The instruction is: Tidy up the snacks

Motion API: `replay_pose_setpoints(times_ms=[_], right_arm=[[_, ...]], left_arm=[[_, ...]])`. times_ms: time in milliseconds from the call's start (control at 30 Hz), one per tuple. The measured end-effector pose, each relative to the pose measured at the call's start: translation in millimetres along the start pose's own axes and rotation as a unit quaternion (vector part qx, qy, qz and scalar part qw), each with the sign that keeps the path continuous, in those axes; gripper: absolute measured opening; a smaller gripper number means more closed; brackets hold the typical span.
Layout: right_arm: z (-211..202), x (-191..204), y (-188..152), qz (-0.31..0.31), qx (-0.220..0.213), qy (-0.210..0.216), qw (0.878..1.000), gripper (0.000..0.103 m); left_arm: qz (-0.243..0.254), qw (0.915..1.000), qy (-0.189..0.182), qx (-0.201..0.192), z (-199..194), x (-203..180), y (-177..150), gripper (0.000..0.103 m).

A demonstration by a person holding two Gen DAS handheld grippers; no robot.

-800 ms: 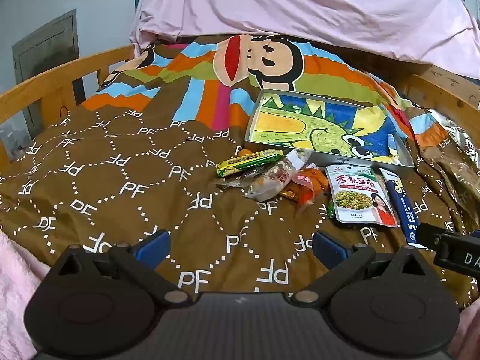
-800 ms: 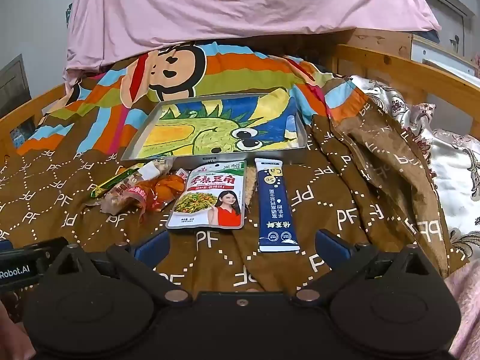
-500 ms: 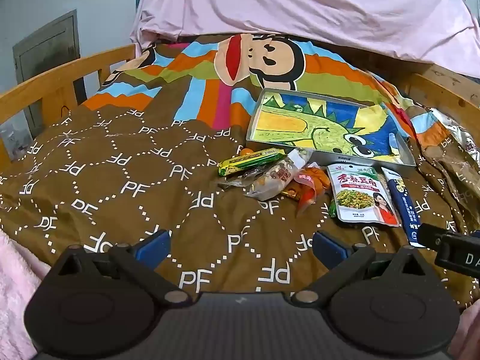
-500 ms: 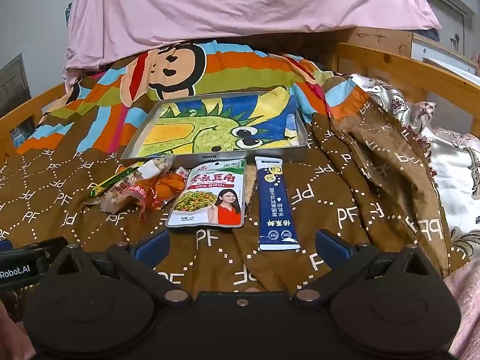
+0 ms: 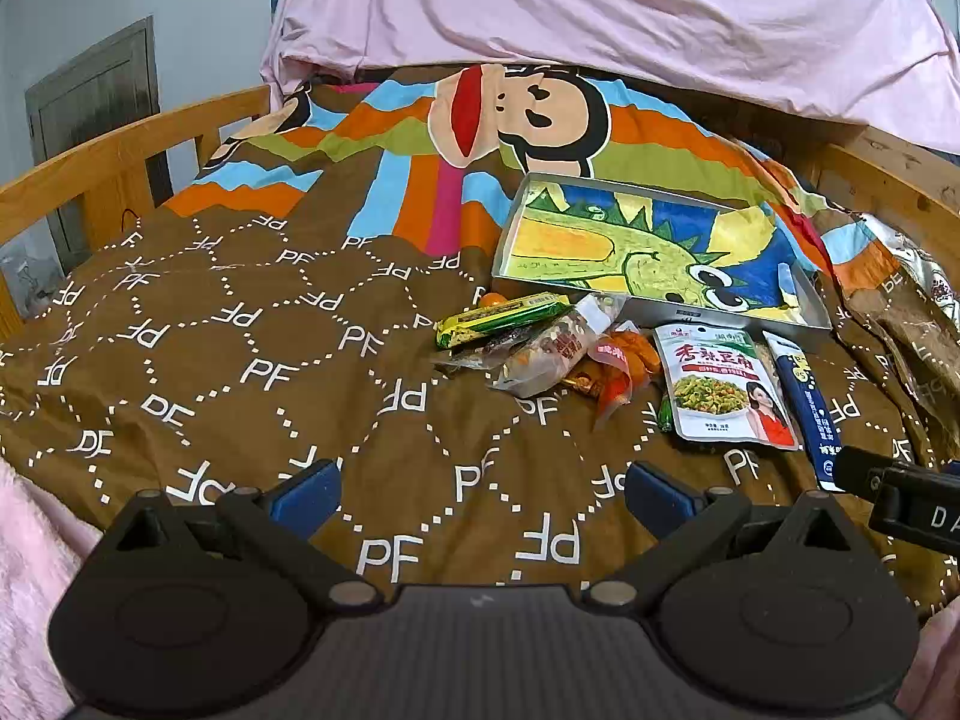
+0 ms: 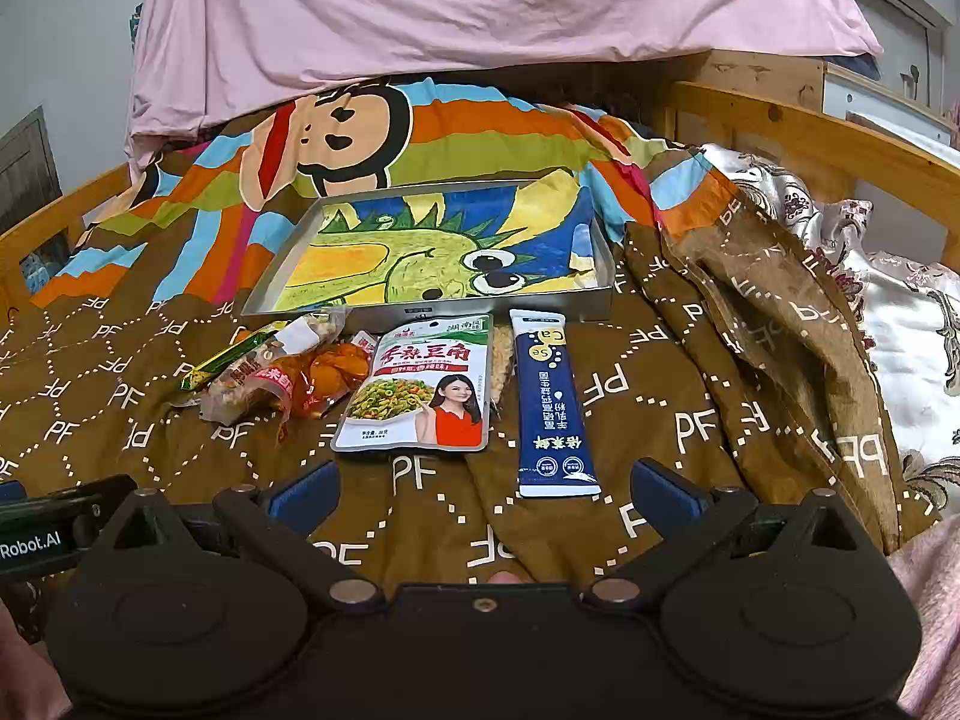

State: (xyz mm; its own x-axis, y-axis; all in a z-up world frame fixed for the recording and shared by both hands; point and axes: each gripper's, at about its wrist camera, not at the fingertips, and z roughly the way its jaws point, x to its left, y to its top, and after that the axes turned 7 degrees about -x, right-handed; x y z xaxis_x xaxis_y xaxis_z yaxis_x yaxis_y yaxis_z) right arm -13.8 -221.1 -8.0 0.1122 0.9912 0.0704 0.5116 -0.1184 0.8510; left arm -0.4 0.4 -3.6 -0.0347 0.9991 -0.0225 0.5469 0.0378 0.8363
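Observation:
Several snacks lie on a brown blanket in front of a metal tray (image 6: 432, 305) (image 5: 804, 306) lined with a dinosaur picture. They are a white pouch with a green dish printed on it (image 6: 420, 384) (image 5: 717, 384), a dark blue stick pack (image 6: 555, 405) (image 5: 804, 399), a green-yellow bar (image 5: 501, 318) (image 6: 231, 357), a clear packet (image 5: 549, 354) (image 6: 258, 378) and orange packets (image 5: 624, 363) (image 6: 336, 372). My right gripper (image 6: 483, 489) stands open just short of the pouch and stick pack. Open too, my left gripper (image 5: 480, 489) hangs over bare blanket, left of and nearer than the pile. Neither holds anything.
Wooden bed rails (image 5: 120, 150) (image 6: 810, 126) run along both sides. A pink sheet (image 6: 450, 12) hangs at the back. Rumpled blanket folds and silvery patterned fabric (image 6: 900, 324) rise to the right of the tray. Pink fleece (image 5: 24, 570) lies at the near edge.

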Motion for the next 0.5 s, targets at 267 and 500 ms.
replay_pose_setpoints(times_ms=[267,500], right_arm=[[0.4,-0.1,-0.2,0.0,0.001,0.0,1.0,0.102],[0.6,-0.4,0.1,0.001,0.002,0.0,1.0,0.102]], left_arm=[[0.0,1.0,0.0,0.001,1.3,-0.4,-1.6,0.103],[0.0,1.0,0.0,0.001,1.4,-0.5,-1.5,0.103]])
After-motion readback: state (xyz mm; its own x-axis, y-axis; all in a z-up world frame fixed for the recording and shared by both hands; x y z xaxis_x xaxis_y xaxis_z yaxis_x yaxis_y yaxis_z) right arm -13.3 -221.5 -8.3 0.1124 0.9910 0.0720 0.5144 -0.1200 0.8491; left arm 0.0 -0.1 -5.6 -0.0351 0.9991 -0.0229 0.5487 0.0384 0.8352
